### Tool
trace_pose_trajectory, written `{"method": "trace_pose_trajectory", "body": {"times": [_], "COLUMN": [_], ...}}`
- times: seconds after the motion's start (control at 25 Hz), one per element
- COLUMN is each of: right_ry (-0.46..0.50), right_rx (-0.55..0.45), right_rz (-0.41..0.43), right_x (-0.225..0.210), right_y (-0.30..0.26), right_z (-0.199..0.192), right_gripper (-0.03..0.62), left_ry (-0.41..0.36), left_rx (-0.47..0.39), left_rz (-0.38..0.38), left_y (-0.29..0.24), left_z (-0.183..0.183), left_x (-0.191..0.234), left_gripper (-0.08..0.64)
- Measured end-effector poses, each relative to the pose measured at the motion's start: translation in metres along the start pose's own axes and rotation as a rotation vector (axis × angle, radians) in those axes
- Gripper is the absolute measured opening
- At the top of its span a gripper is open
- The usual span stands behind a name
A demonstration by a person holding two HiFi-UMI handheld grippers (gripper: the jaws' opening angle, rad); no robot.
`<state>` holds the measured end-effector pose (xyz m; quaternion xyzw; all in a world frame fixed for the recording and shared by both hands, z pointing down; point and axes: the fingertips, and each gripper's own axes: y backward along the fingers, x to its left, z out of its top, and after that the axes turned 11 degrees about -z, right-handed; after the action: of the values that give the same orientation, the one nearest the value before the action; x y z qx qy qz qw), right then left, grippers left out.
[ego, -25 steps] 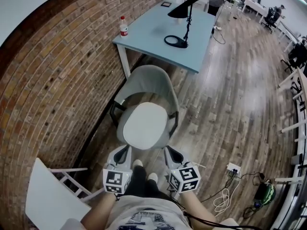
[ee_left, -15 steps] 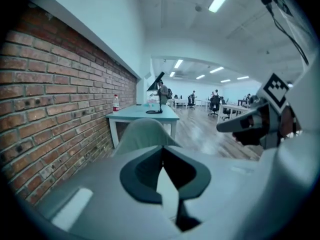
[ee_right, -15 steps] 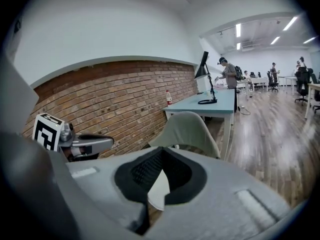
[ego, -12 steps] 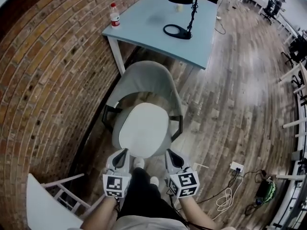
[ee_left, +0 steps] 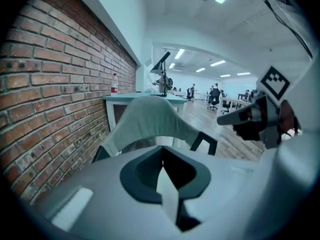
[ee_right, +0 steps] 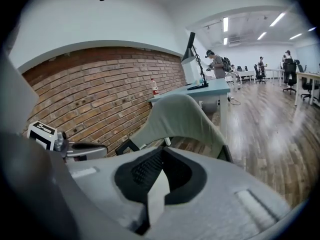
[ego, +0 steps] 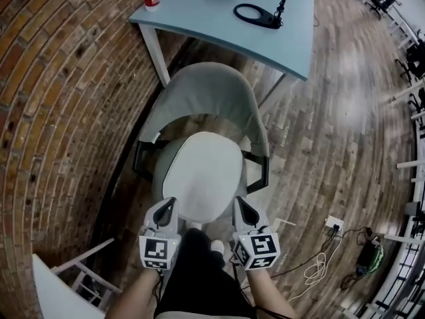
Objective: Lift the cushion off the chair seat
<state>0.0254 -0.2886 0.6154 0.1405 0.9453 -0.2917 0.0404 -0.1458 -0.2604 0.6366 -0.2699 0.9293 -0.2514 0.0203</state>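
Grey left claw (ego: 170, 202), right claw (ego: 238, 200); 2 black-and-white marker cubes (ego: 159, 252); black trousers (ego: 194, 274).

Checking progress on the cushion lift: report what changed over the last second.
The left gripper and right gripper moved forward and down to the front edge of the cushion. Nothing was taken hold of; both stayed shut and empty. The cushion still lies on the chair.

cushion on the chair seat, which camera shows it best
The head view: it looks down on the white cushion, lying flat on the chair seat, with nearly all its outline clear. Both gripper views show only the grey backrest of the chair; the seat and cushion are hidden below.
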Motion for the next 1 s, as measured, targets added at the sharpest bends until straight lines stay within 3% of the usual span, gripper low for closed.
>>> {"method": "trace_pose_trajectory", "body": {"times": [0.36,0.76,1.0], "right_ry": [0.020,-0.055,-0.089], "right_rx": [-0.002,0.073,0.052], "right_rz": [-0.035,-0.124,-0.165], "right_x": [-0.004,-0.034,-0.047], "right_y": [-0.059,-0.113,-0.137], "right_z": [-0.039,-0.094,-0.107], "right_gripper": [-0.002,-0.002,-0.002], "left_ry": [0.028,0.049,0.053], "left_rx": [0.018,0.079,0.065], "left_rz": [-0.008,-0.010,-0.013], "left_y": [-0.049,-0.097,-0.115], "left_z": [-0.038,-0.092,-0.113], "left_x": [0.034,0.061,0.075], "left_gripper": [-0.008,-0.008,-0.007]}}
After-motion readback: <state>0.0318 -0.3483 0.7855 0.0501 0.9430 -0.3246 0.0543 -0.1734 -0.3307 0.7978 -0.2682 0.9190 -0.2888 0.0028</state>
